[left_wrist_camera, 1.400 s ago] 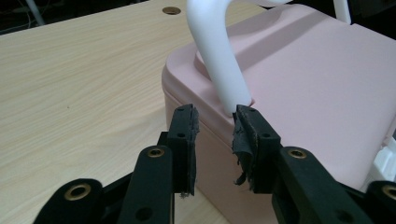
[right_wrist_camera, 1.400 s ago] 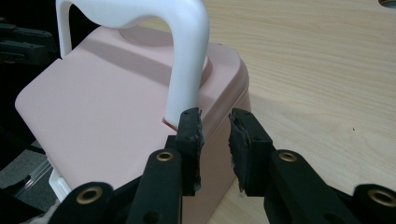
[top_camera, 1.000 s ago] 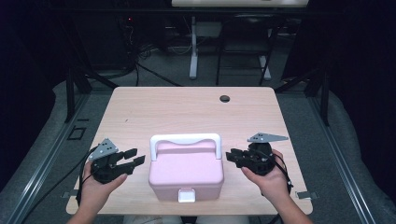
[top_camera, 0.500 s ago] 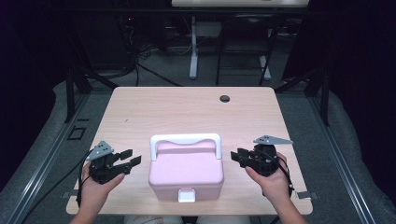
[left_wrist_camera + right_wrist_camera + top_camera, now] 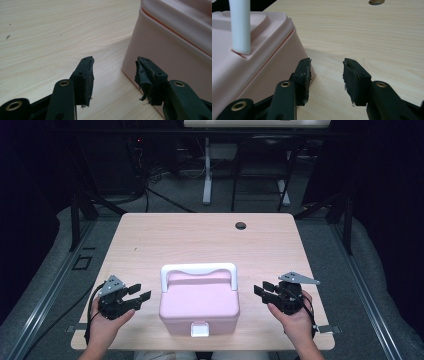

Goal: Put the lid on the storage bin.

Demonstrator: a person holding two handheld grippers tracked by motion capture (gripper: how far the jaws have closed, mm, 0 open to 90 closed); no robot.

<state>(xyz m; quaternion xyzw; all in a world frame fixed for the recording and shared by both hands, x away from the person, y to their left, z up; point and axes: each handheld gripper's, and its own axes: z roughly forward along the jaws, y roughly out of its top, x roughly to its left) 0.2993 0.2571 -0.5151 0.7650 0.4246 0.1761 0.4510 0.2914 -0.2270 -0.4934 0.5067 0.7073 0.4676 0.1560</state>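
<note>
Flanking the pink box (image 5: 199, 306), the left gripper (image 5: 141, 293) at nine o'clock and right gripper (image 5: 260, 290) at three have just been opening, nothing between their jaws.

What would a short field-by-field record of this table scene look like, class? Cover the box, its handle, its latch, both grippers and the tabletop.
box: pink lidded box, near the table's front edge, lid shut
handle: white handle, upright over the lid
latch: white latch on the front face
left gripper: left gripper, jaws just opening, nothing between them, beside the box's left wall
right gripper: right gripper, jaws just opening, empty, beside the box's right wall
tabletop: light wooden table with a round hole near the far edge
</note>
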